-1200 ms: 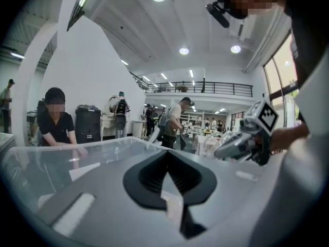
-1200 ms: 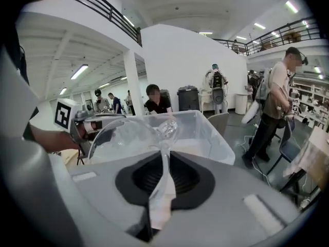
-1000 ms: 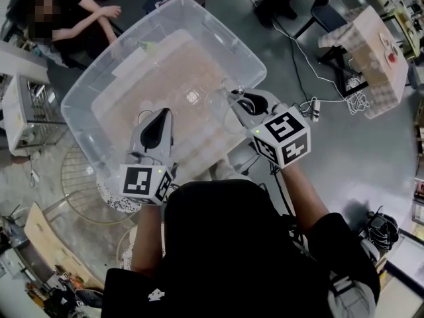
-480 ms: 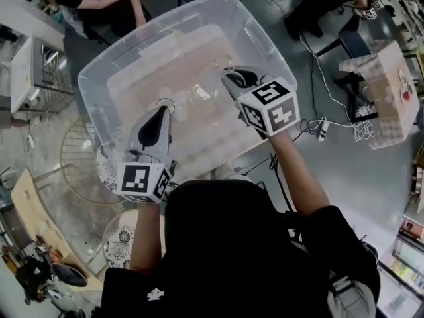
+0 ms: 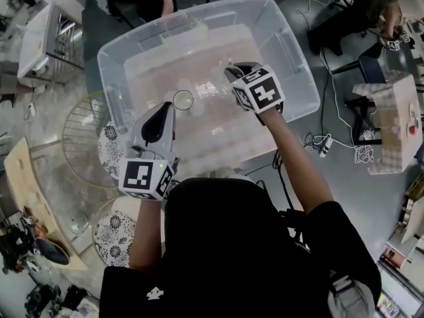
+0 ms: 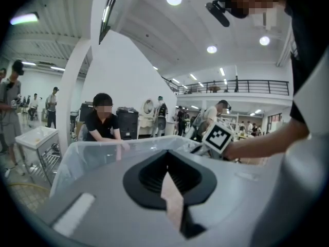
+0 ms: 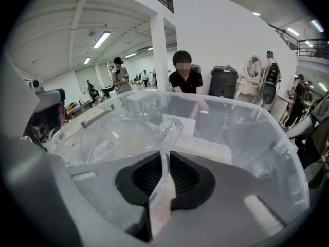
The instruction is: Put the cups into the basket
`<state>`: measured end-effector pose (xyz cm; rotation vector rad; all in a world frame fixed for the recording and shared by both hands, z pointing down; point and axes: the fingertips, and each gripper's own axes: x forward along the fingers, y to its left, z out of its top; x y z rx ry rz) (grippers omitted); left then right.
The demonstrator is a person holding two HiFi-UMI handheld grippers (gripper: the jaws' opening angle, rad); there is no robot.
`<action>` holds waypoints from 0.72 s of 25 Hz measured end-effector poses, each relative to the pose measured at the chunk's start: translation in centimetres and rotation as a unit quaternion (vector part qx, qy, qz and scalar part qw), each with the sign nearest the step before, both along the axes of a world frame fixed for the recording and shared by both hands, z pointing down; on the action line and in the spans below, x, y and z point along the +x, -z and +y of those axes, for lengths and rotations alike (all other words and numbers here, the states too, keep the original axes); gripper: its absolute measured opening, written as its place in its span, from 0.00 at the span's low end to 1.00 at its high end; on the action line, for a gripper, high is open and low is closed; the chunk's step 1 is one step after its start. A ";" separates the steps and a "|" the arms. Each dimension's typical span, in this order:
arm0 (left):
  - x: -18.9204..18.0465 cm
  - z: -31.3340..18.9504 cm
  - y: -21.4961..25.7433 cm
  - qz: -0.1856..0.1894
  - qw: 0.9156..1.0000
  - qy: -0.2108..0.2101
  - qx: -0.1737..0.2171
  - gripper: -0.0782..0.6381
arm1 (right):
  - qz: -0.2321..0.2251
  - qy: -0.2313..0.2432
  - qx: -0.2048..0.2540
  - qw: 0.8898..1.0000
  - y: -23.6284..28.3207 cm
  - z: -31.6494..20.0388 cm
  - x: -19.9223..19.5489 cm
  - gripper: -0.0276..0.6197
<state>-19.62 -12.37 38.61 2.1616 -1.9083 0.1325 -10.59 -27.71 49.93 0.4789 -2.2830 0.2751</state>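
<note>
Right gripper (image 7: 164, 158) has the glass cup (image 7: 123, 138) over the clear plastic bin (image 5: 295, 58)
My jaws are clamped on its wall, and I've moved farther in from the near-right rim. Left gripper (image 6: 167, 161) is closed and empty, near-left. Next, probably: lower, release.

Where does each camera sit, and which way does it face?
Head view: on the person's head, facing steeply down at the clear bin; both arms, left hand-held gripper and right hand-held gripper show.
Left gripper view: on that gripper, facing along its shut jaws across the bin; right forearm shows.
Right gripper view: on that gripper, facing into the bin; jaws pinch a clear cup.
All three share the bin.
</note>
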 end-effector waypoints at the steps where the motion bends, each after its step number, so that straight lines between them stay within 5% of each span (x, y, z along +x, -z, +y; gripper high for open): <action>1: -0.2 0.0 -0.1 0.001 1.000 0.003 -0.001 0.12 | 0.011 0.005 -0.006 1.000 -1.0 -0.2 -0.4 0.09; 10: -1.4 -0.4 -0.6 0.006 1.000 0.019 -0.007 0.12 | 0.103 0.035 -0.064 0.992 -9.5 -0.5 -2.1 0.09; 18: -2.6 -0.2 -1.4 0.009 0.999 0.026 -0.018 0.12 | 0.186 0.073 -0.114 0.973 -16.7 0.0 -2.9 0.09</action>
